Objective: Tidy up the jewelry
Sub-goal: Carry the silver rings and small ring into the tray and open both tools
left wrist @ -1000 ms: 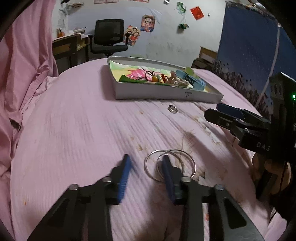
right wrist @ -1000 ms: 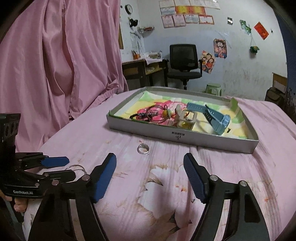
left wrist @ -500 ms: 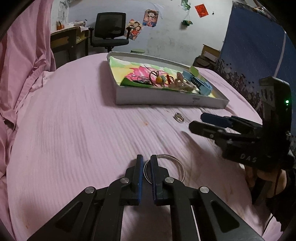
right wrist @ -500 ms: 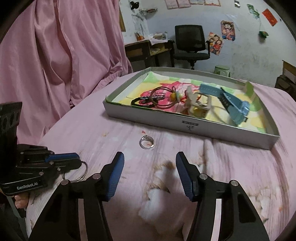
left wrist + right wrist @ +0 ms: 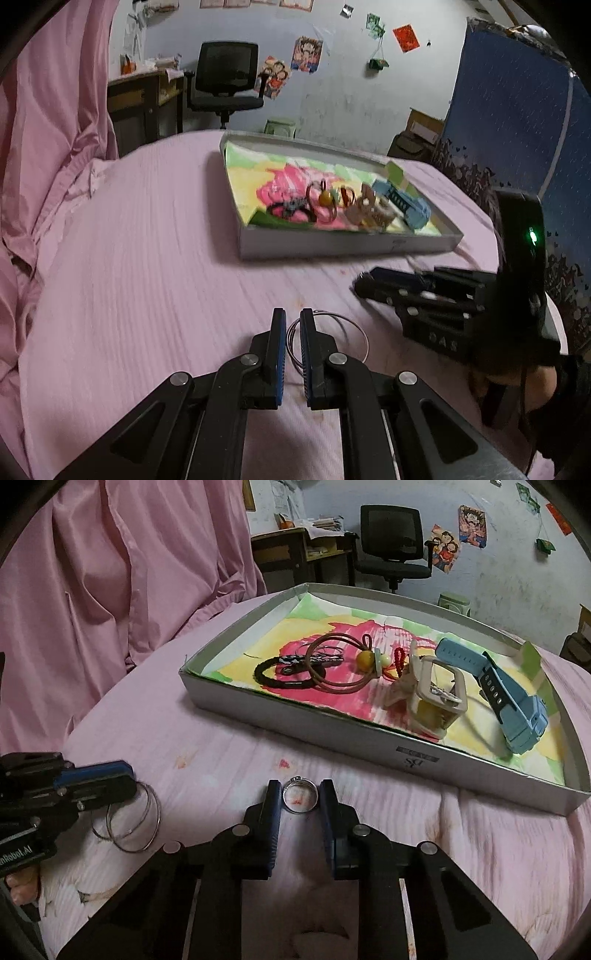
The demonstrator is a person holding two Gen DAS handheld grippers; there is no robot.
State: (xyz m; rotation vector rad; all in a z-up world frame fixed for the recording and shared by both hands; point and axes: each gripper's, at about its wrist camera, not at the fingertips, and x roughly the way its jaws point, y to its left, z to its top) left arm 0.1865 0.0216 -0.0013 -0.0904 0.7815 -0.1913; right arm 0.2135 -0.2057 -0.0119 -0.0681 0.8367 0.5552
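On the pink bedspread [image 5: 229,746], both jaws are closing in: the left gripper [image 5: 293,332] pinches the wire hoops [image 5: 347,332], while the right gripper [image 5: 298,805] has just been narrowing around the ring [image 5: 300,800] — thin metal on soft cloth could slip or snag before reaching the tray [image 5: 461,766].
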